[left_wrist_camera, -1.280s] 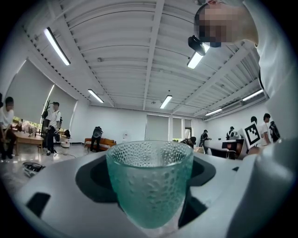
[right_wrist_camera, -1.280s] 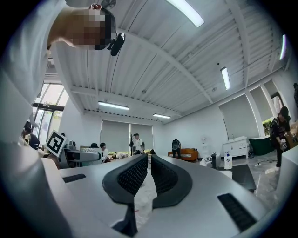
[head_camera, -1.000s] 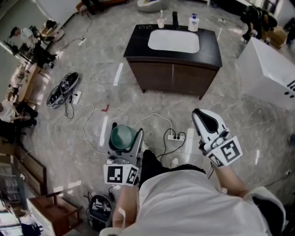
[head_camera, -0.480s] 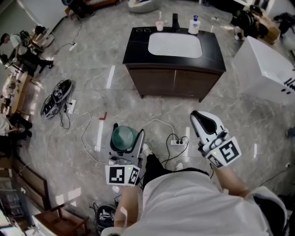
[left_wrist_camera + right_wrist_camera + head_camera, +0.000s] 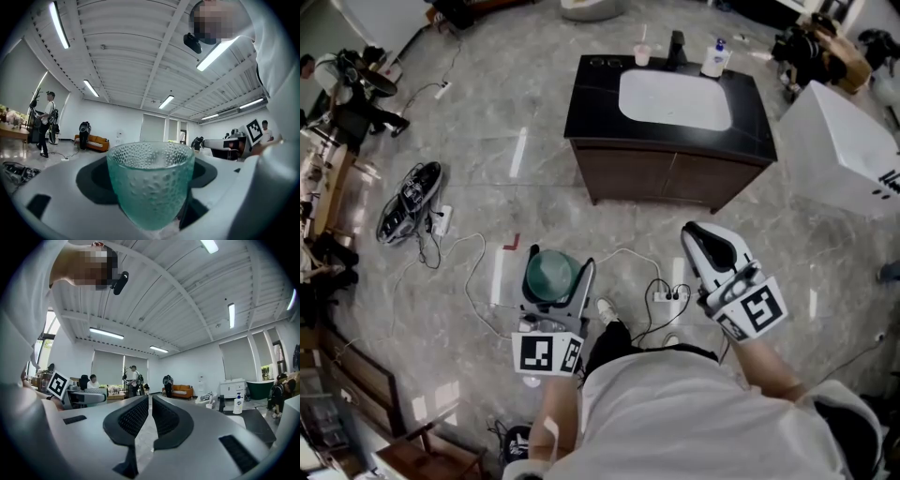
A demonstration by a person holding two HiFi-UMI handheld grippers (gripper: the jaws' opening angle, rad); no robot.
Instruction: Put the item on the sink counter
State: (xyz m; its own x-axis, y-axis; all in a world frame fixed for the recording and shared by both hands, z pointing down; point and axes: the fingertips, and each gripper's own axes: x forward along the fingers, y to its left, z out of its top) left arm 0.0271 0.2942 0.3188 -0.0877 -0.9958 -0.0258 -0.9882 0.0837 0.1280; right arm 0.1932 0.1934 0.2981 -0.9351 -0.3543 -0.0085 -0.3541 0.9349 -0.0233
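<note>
Grips upright green glass cup [image 5: 150, 183] in left gripper [image 5: 558, 269]; shows right gripper [image 5: 705, 236] pinched together, empty. Locates sink counter [image 5: 592, 92] well ahead, up-right of cup, nearer right gripper.

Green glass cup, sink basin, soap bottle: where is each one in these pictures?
green glass cup [image 5: 150, 187]: left gripper view, on its dimpled side wall.
sink basin [image 5: 675, 100]: head view, on the bare white bottom.
soap bottle [image 5: 713, 62]: head view, on the white body.
</note>
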